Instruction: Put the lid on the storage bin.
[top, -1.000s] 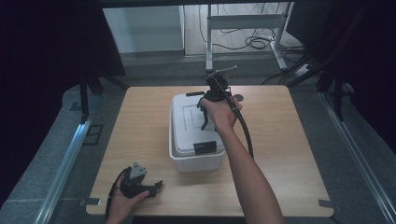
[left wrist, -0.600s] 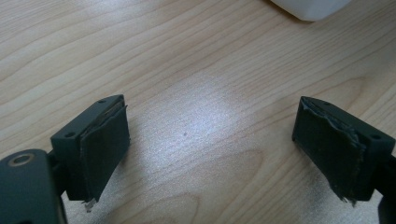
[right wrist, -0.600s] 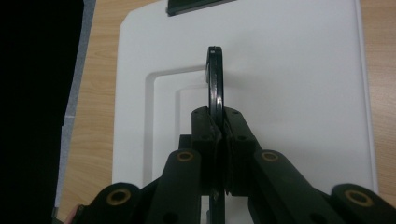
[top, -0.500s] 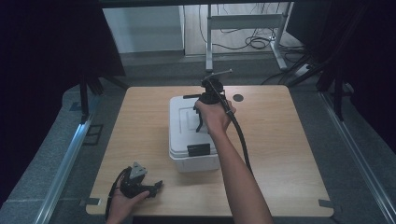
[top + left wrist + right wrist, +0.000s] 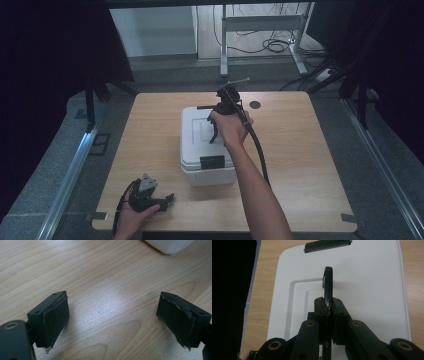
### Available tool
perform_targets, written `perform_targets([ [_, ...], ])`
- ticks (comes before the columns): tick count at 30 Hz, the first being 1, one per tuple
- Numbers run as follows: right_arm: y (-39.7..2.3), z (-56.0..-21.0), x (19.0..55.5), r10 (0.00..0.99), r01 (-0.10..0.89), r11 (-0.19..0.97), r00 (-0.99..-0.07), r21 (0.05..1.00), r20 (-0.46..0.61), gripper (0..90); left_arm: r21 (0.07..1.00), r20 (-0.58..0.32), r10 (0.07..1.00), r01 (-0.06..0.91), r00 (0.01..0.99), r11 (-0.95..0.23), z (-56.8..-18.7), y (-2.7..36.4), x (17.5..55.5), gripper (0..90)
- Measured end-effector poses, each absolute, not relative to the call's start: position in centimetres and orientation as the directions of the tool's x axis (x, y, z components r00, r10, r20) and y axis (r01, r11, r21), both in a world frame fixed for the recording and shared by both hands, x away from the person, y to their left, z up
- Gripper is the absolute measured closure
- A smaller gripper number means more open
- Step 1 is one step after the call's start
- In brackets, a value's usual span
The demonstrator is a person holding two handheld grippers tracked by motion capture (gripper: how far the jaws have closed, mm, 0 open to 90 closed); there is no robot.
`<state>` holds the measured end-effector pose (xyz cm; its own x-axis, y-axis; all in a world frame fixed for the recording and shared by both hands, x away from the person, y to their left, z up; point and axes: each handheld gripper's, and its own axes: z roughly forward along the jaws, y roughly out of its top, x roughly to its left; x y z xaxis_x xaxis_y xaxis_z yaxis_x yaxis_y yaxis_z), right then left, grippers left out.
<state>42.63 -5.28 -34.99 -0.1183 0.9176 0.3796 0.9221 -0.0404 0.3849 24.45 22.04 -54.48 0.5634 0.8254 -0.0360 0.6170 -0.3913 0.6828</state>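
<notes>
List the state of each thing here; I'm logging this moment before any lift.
White storage box: lid down, on the table.
Black carry handle: raised upright, clamped between the right gripper's jaws.
Front latch: appears closed.
Right gripper: shut on the handle.
Left gripper: open, empty, over bare table.

I see a light wooden table (image 5: 150,130) on grey carpet (image 5: 50,165). Dark curtains (image 5: 45,60) hang at both sides. Behind, cables (image 5: 272,45) lie beneath a metal frame (image 5: 260,22).
</notes>
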Motion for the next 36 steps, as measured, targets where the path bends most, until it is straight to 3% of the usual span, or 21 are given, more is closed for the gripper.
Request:
perform_targets([
  [27,-5.8,-31.6,40.6,0.906,0.907,-0.035,-0.149,0.420,0.397,85.8,0.682,-0.032,0.823,0.615,0.567,-0.397,-54.5,22.1,24.5,10.8],
  [36,-5.7,-33.5,40.4,0.915,0.920,-0.069,-0.096,0.386,0.391,85.8,0.682,-0.032,0.823,0.614,0.567,-0.396,-54.5,22.0,24.5,10.8],
])
